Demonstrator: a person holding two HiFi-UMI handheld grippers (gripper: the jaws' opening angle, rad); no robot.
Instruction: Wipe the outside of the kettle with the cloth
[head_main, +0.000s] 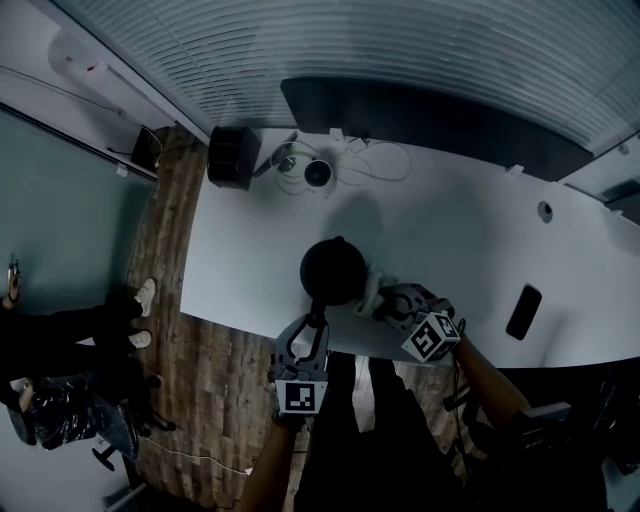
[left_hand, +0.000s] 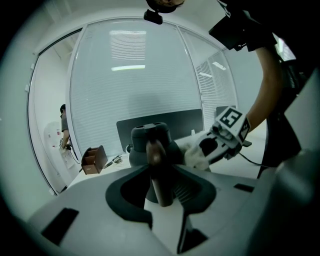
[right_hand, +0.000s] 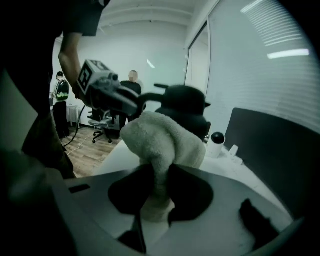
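Note:
A dark kettle (head_main: 333, 270) stands near the front edge of the white table (head_main: 460, 240). My left gripper (head_main: 308, 338) is shut on the kettle's handle (left_hand: 159, 175), which runs upright between the jaws in the left gripper view, with the kettle body (left_hand: 150, 145) just beyond. My right gripper (head_main: 395, 303) is shut on a pale fluffy cloth (right_hand: 162, 142). The cloth (head_main: 371, 290) lies against the kettle's right side. In the right gripper view the kettle (right_hand: 185, 107) rises behind the cloth, and the left gripper (right_hand: 107, 87) shows at the left.
A black box (head_main: 233, 155) and a round white device (head_main: 318, 173) with cables sit at the table's far left. A dark phone (head_main: 523, 311) lies at the right. A dark panel (head_main: 430, 120) lines the back edge. People stand on the wooden floor (head_main: 60, 340) at left.

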